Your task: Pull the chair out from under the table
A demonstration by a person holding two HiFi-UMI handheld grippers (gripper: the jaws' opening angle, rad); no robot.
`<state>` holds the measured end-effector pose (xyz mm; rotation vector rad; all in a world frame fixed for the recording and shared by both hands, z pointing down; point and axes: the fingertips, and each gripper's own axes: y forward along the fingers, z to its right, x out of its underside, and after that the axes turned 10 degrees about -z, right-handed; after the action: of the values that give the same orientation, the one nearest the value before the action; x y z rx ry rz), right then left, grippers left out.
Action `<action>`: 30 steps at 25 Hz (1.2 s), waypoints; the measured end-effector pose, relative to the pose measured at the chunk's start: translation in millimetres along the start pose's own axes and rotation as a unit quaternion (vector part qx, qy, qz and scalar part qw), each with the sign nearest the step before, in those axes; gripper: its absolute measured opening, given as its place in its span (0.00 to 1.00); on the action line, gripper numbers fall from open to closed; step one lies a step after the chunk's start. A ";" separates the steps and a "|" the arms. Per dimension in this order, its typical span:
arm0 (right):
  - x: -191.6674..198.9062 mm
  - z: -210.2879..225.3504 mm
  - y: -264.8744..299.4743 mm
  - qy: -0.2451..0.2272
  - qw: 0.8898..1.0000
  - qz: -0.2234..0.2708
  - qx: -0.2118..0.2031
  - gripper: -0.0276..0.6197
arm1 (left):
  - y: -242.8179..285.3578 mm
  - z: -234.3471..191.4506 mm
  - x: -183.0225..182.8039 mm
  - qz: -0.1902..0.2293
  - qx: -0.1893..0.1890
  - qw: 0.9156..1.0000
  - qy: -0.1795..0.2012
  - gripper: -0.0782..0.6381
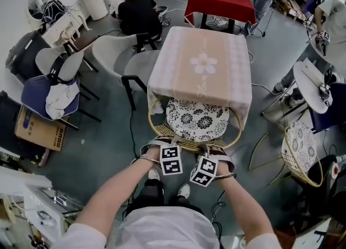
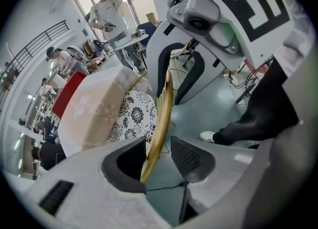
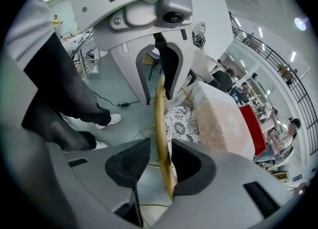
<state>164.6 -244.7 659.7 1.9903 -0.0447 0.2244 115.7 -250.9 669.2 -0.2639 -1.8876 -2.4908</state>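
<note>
The chair (image 1: 195,119) stands tucked under the bench (image 1: 203,64), straight ahead of the person at 12 o'clock, its black-and-white flowered cushion (image 1: 186,114) partly beneath the hanging edge of the pale cloth (image 1: 162,88). The chair's golden curved back rail (image 1: 184,144) bows out at the bench's 6 o'clock side, and both grippers sit on it side by side, the left gripper (image 1: 160,146) toward 7 o'clock of the seat and the right gripper (image 1: 216,152) toward 5 o'clock, both pointing steeply down. In the left gripper view the jaws stand open with the rail (image 2: 160,123) between them, running up toward 12 o'clock. It lies close against the pad at 9 o'clock, whether touching I cannot tell, and a clear gap of grey floor (image 2: 208,109) shows between it and the pad at 3 o'clock. In the right gripper view the jaws are likewise open around the rail (image 3: 161,138). There it lies hard by the pad at 3 o'clock, with a gap on the 9 o'clock side, so neither pair presses on it. The person's white shoes (image 1: 184,190) stand on the floor just behind the rail, at 6 o'clock
</note>
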 end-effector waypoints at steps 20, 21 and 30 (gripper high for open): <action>5.4 0.7 21.8 -0.041 0.999 -0.036 -0.001 0.14 | 14.7 -6.9 6.6 -0.022 0.003 1.000 0.019 0.23; 5.3 0.6 21.7 -0.043 0.998 -0.037 0.000 0.13 | 14.4 -7.2 6.8 -0.022 0.002 1.000 0.018 0.23; 6.3 -1.5 21.6 -0.035 0.998 -0.049 -0.005 0.13 | 14.0 -4.7 6.3 -0.028 -0.007 0.999 0.032 0.22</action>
<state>167.7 -251.9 680.8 1.9844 0.0070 0.0898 110.3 -258.7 682.2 -0.1311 -1.8794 -2.5157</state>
